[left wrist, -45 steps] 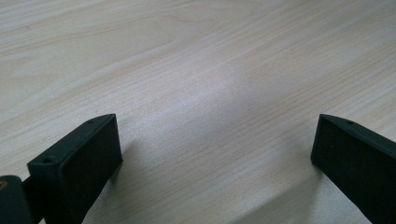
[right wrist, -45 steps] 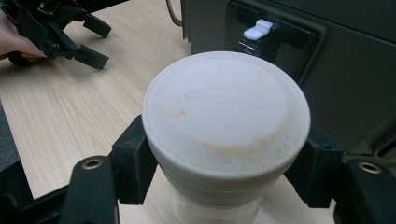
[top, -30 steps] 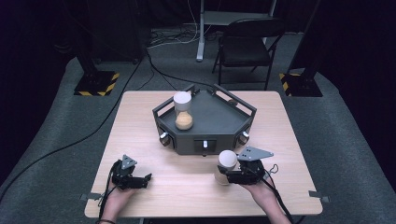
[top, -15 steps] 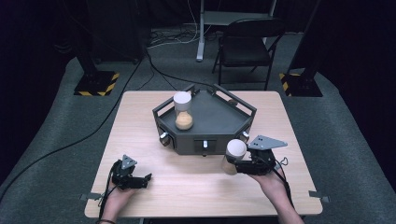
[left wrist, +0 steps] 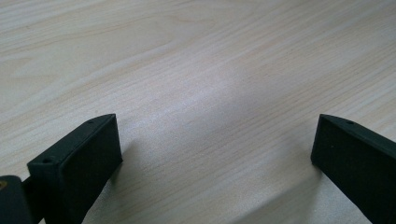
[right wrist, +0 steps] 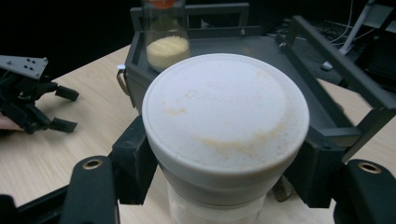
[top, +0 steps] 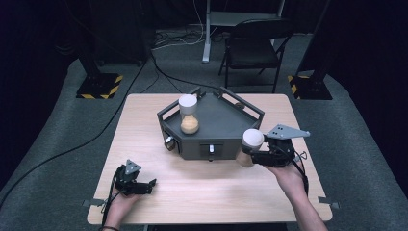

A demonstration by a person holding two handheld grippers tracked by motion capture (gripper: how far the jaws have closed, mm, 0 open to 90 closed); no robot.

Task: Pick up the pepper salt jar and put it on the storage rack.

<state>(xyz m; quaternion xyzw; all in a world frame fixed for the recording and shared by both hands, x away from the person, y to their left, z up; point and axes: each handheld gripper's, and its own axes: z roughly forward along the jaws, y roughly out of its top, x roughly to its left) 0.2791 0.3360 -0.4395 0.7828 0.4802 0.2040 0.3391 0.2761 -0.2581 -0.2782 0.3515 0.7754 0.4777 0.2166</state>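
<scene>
The left tongs (top: pixel 144 185) rest idle on the tabletop (top: pixel 202 192), jaws apart. One jar (top: pixel 188 113) already stands in the grey tray (top: pixel 216 120). The right tongs (top: pixel 246 155) are clamped on a second white-lidded jar (top: pixel 252 139), held beside the tray's front right corner; placing it inside likely remains.

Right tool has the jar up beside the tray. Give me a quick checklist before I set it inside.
1. Grip: right tool shut on white-lidded jar, below its lid: ok.
2. Jar upright: ok.
3. Lid seated flat: ok.
4. Jar above tray rail: cannot tell.
5. Free floor space inside the tray, right of other jar: ok.
6. Left tool open, resting on table, away from the path: ok.
</scene>
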